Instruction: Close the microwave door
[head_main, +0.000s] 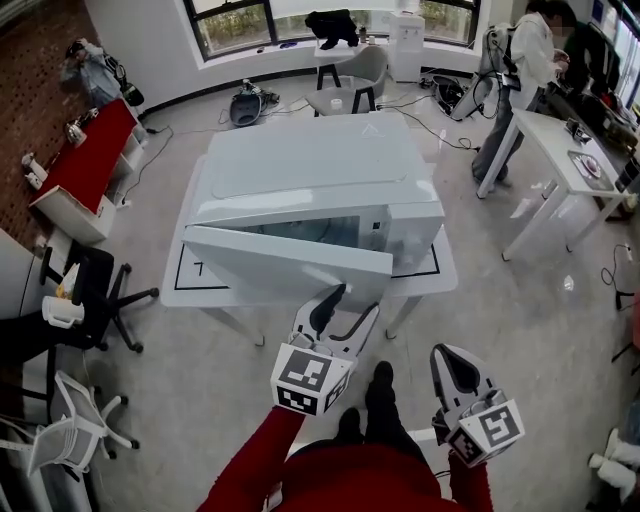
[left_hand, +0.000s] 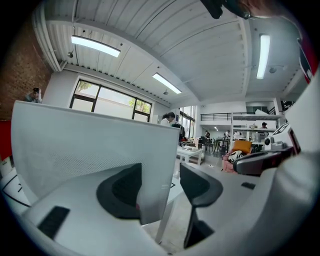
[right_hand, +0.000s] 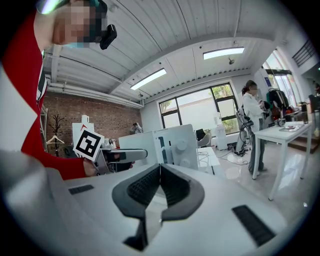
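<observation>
Head view, microwave: the microwave (head_main: 320, 165) sits on a white table (head_main: 185, 285), well apart from the person at the far desk.
Head view, door: the door (head_main: 290, 262) stands swung out toward you. It looks hinged at your left, so its free edge is the end nearest you.
Head view, left gripper: your left gripper (head_main: 350, 305) is raised to that free edge, fingers pointing up at it.
Head view, right gripper: your right gripper (head_main: 458, 375) hangs low at your right side, well apart from the microwave.

Left gripper view, fingers: the jaws are spread and straddle the door (left_hand: 90, 145) edge-on. The left pad (left_hand: 120, 190) lies against or just beside the panel, and the right pad (left_hand: 200, 186) stands clear of it with a gap showing. Nothing is clamped.

Right gripper view, fingers: the jaws of the right gripper (right_hand: 159, 187) are pressed together with nothing between them.
Right gripper view, microwave: the microwave (right_hand: 175, 145) shows ahead beyond the jaws, control knobs facing you.

Step in hand (judgement): you are engaging the door's free edge; the closing swing is not yet done.
Next move (judgement): either pinch the edge or simply bear against the panel with the near pad, then sweep it round toward the microwave front. Follow the hinge arc rather than a straight line. Finish with a firm press so the latch catches.
</observation>
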